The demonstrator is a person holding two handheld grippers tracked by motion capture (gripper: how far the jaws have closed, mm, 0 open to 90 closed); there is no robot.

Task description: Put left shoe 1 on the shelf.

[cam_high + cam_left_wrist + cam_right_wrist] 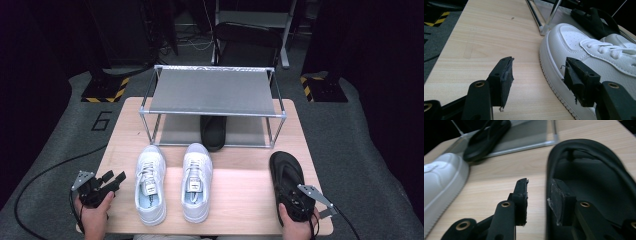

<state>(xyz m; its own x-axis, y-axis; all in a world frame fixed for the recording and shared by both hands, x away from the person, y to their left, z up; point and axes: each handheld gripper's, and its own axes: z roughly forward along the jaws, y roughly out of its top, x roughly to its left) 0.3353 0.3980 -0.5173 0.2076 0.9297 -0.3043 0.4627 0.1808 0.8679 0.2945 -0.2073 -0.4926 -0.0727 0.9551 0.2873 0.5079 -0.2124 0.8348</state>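
Right gripper jaws straddle black slipper rim unclenched, near white sneaker.

A black sandal lies flat, sole down, near the table's right edge.

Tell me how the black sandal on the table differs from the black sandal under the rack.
The black sandal on the table lies in the open at the right, with the right gripper straddling its side wall; the black sandal under the rack sits on the lower shelf of the metal rack, untouched and partly hidden by the top shelf. The first lies beside the white sneakers, the second beyond them. Both are black and point away from the person.
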